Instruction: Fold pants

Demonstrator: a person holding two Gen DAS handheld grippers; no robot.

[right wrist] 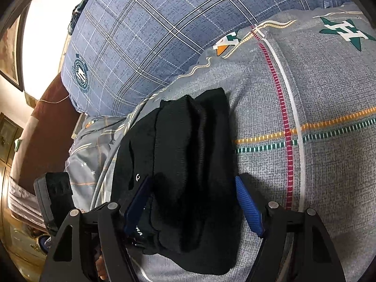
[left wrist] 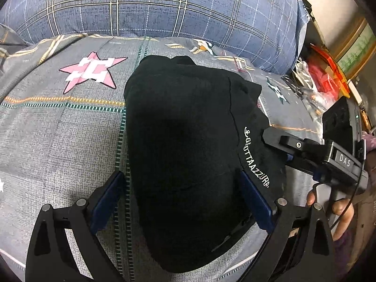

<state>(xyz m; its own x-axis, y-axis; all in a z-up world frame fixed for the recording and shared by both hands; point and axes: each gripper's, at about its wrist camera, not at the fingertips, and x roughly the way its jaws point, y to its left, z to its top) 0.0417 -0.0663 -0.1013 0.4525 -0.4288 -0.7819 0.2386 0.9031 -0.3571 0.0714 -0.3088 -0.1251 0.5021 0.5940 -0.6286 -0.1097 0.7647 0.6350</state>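
In the left wrist view there is one pair of black pants [left wrist: 185, 141], folded into a compact bundle, lying on one grey bedspread [left wrist: 58, 136] with coloured stripes and star prints. One white line of lettering runs along the right edge of the bundle. Behind the bedspread lies one blue checked pillow [left wrist: 164, 4]. The left gripper [left wrist: 181, 195] points down over the near part of the bundle. Its two blue pads stand wide apart, one at each side of the pants, and they do not press the cloth. At the right the right gripper [left wrist: 277, 138] comes in from the side, with its tips on the edge of the pants near the lettering. Under it one hand [left wrist: 340, 213] holds the handle, with the fingers curled around it.

In the right wrist view the same pants [right wrist: 188, 164] lie on the bedspread [right wrist: 329, 164], and several stacked layers show at the far end. The right gripper [right wrist: 192, 202] is tilted down, its two blue pads spread; the left pad lies against the cloth, the right pad stands just beside the bundle, so nothing is clamped. The blue pillow [right wrist: 152, 35] is behind.
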